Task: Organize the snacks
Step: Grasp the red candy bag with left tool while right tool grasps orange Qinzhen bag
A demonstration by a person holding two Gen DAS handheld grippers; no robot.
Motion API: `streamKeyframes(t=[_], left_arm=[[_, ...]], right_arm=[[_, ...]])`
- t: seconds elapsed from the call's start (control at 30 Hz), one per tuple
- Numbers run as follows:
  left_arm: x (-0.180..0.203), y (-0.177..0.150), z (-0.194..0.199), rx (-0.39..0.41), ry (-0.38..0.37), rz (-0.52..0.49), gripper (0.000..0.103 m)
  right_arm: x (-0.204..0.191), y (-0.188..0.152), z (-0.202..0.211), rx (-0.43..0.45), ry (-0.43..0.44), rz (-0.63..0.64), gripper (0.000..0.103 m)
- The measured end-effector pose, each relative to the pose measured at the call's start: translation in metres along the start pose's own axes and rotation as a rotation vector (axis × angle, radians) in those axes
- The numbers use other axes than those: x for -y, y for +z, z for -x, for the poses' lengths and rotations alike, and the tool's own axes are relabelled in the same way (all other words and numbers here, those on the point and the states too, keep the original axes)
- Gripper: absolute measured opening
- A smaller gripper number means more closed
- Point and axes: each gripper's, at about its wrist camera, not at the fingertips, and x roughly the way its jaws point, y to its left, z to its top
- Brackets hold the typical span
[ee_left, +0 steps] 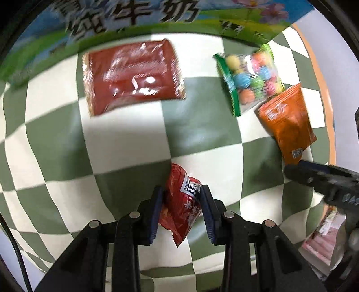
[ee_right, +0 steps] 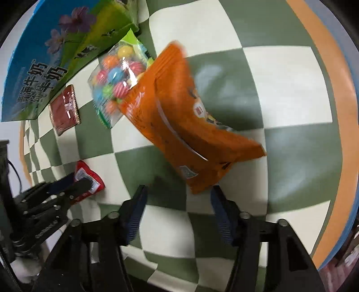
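Observation:
My left gripper [ee_left: 182,195] is shut on a small red snack packet [ee_left: 182,202], held over the green-and-white checked cloth; the packet also shows in the right wrist view [ee_right: 89,177]. My right gripper [ee_right: 178,195] is open, its fingers just below the near end of an orange snack bag [ee_right: 179,121], which also shows in the left wrist view [ee_left: 286,121]. A clear bag of coloured candy balls [ee_left: 251,78] lies beside the orange bag, partly under it in the right wrist view [ee_right: 116,78]. A flat dark red packet [ee_left: 132,76] lies further left.
A blue and green milk carton box [ee_left: 125,20] stands at the far edge of the cloth; it also shows in the right wrist view [ee_right: 51,58]. The table's orange rim [ee_right: 332,89] runs along the right side.

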Motion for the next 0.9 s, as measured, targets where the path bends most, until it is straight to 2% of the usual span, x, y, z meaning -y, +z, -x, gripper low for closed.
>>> streamKeyframes(t=[0.03, 0.07, 0.17, 0.3, 0.4, 0.43, 0.47, 0.5, 0.53, 0.63, 0.73, 0.77, 0.83, 0.9], left_arm=[[-0.003, 0.000, 0.000, -0.005, -0.019, 0.013, 0.034], [-0.006, 0.000, -0.001, -0.012, -0.039, 0.029, 0.037], [-0.014, 0.000, 0.001, -0.014, -0.102, 0.070, 0.040], [-0.027, -0.008, 0.015, 0.014, -0.110, 0.078, 0.042], [-0.034, -0.016, 0.024, 0.031, -0.087, 0.057, 0.042], [-0.034, -0.016, 0.028, 0.038, -0.072, 0.045, 0.042], [-0.032, -0.014, 0.030, 0.044, -0.052, 0.029, 0.043], [-0.032, -0.008, 0.033, 0.047, -0.035, 0.014, 0.045], [-0.030, -0.008, 0.034, 0.050, -0.025, 0.002, 0.047], [-0.026, 0.001, 0.034, 0.025, -0.043, -0.003, 0.048], [-0.018, 0.010, 0.019, -0.027, -0.061, 0.002, 0.048], [-0.016, 0.013, 0.011, -0.051, -0.066, 0.002, 0.048], [-0.012, 0.018, -0.006, -0.099, -0.058, 0.011, 0.048], [-0.011, 0.023, -0.019, -0.120, -0.040, 0.022, 0.048]], right_arm=[[-0.002, 0.002, 0.007, 0.031, -0.018, 0.024, 0.086], [-0.006, 0.006, 0.012, 0.057, -0.052, 0.058, 0.089], [-0.024, 0.026, 0.021, 0.102, -0.165, 0.194, 0.092], [-0.059, 0.031, 0.006, 0.081, -0.320, 0.417, 0.092], [-0.075, 0.027, -0.018, 0.047, -0.406, 0.521, 0.092], [-0.075, 0.026, -0.025, 0.036, -0.415, 0.525, 0.087], [-0.075, 0.024, -0.030, 0.032, -0.427, 0.510, 0.071], [-0.069, 0.026, -0.033, 0.026, -0.429, 0.473, 0.062], [-0.062, 0.027, -0.031, 0.030, -0.392, 0.415, 0.059], [-0.038, 0.027, -0.022, 0.025, -0.227, 0.214, 0.057], [-0.003, 0.024, -0.015, -0.014, -0.002, -0.015, 0.057], [0.004, 0.023, -0.015, -0.027, 0.042, -0.051, 0.057], [0.012, 0.022, -0.015, -0.049, 0.076, -0.072, 0.058], [0.017, 0.021, -0.012, -0.043, 0.064, -0.072, 0.066]])
